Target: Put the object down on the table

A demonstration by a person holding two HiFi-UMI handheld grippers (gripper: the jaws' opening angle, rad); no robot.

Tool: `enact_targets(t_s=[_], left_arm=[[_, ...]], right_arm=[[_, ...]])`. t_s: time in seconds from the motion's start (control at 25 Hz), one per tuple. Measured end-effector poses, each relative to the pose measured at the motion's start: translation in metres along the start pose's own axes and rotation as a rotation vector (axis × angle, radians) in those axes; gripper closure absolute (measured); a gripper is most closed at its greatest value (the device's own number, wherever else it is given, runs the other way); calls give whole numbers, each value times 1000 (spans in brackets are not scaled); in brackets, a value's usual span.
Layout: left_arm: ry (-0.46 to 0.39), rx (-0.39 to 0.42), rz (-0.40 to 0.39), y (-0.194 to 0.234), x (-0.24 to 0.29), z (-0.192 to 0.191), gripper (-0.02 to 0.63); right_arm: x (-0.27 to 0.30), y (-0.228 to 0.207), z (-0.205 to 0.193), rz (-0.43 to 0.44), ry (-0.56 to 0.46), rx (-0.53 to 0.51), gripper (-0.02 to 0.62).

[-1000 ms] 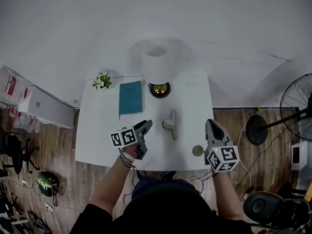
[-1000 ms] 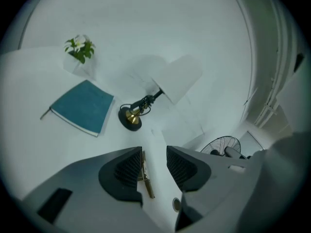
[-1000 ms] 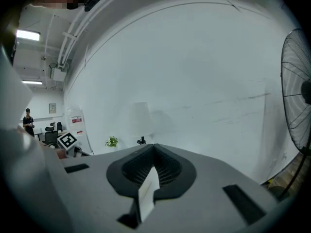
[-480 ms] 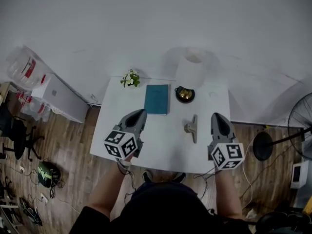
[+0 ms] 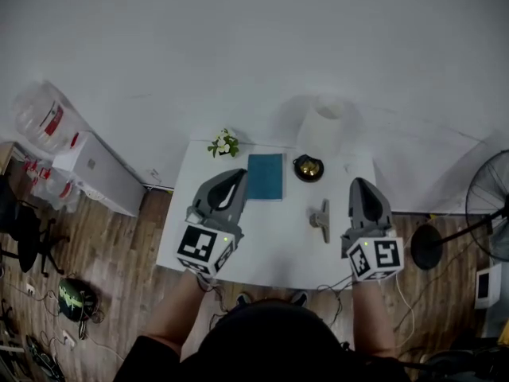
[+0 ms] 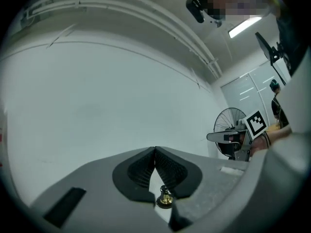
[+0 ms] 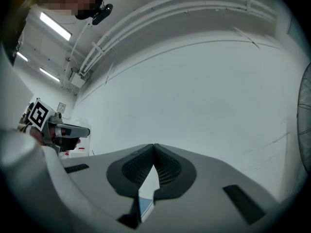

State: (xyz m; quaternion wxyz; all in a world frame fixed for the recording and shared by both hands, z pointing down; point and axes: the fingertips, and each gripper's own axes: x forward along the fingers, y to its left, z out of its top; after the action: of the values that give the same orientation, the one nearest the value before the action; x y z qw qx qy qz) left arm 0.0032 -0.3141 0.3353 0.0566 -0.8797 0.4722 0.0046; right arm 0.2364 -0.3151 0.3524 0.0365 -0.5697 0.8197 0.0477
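- Since the grey piece (image 5: 321, 219) lies flat on the table (image 5: 266, 249), between the two claws and apart from both, I'd judge the putting-down done.
- By its own view the left claw (image 5: 235, 175) is closed on nothing — the bell (image 5: 308, 168) seen past its tips sits far off on the table.
- The right claw (image 5: 363, 184) is likewise closed and empty.
- To finish well, hold both claws high and clear of the grey piece, book (image 5: 265, 177) and bell — no low sweep across the top.
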Motion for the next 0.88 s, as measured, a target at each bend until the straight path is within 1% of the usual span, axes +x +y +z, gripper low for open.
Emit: enact_targets(t_s=[0.12,0.2,0.4,0.6,0.88], left_arm=[[-9,108,15,-2,-6,15,601],[-23,152,18,-4,-8,22,601],[-64,162,11,-5,-8,33,601],[-88,211,16,-7,-6,41,601],[-86,188,20,-9,-8,33,601]], right_arm=[[-3,4,13,-19,-25,-14,591],[-5,8,21,-30,-35,-37,591],[-10,12,42,-35,-72,-107,591],[-8,9,51,-33,-75,-117,591],[-3,17,48,-3,-63,-127,591]])
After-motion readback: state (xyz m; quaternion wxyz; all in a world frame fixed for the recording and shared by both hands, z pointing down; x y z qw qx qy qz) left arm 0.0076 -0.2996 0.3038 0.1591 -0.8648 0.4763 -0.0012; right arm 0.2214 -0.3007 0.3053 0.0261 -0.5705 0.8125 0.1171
